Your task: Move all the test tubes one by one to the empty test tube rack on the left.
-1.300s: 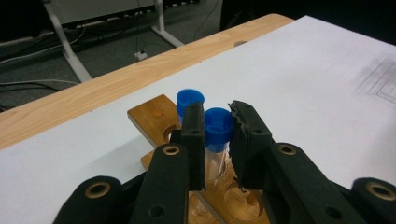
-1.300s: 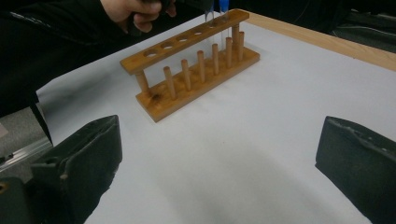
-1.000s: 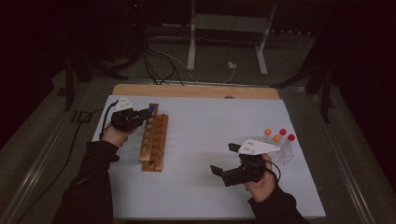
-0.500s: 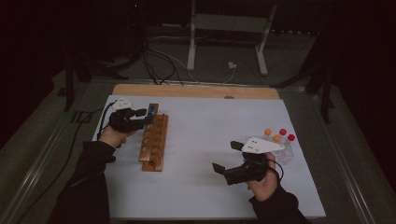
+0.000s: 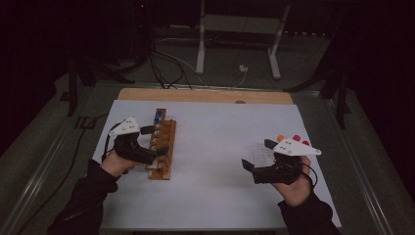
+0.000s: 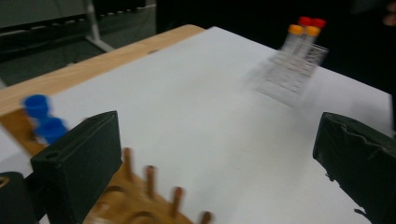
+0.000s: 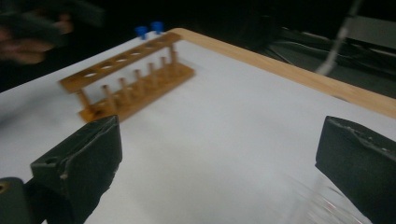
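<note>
The left hand-held gripper is seen at the left of the white-covered desk, just beside the near half of the long wooden test-tube rack. Its jaws have just been opening and are now spread wide, with nothing caught between them; in the left gripper view only bare desk is framed by the two black pads. Two blue-capped tubes are seated upright in the far end of the rack, while the remaining holes of the rack are left unfilled.

Over on the right, the right hand-held gripper is held above the desk near its near-right area, jaws likewise spread apart and gripping nothing. Just beyond it, a clear plastic holder is found, carrying tubes with orange and red caps standing upright at its far side. In the right gripper view the wooden rack is caught across the desk, well apart from this gripper, with the clear holder's rim blurred at the lower right corner.
</note>
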